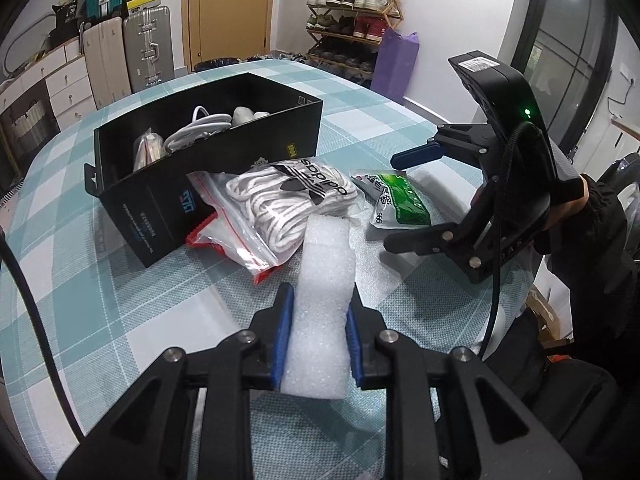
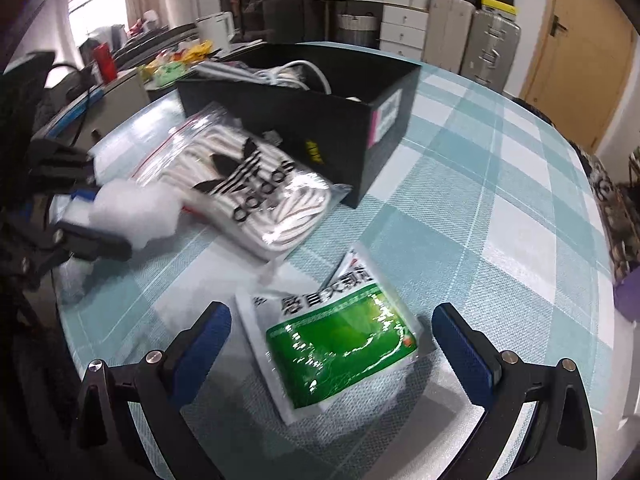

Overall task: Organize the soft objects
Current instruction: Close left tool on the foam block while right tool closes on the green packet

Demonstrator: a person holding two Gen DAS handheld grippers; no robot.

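The left gripper [image 1: 318, 332] pinches a white foam strip [image 1: 326, 280] between its blue pads above the checked tablecloth [image 1: 120, 300]. The right gripper [image 2: 332, 340] hangs wide open over a green-and-white packet [image 2: 340, 344]. Beyond lie a zip bag of white laces [image 1: 280, 204] and a black shoebox [image 1: 168, 184] holding cables.

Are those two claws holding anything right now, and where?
The left gripper pinches the white foam strip by its near end. The right gripper holds nothing, open over the green packet.
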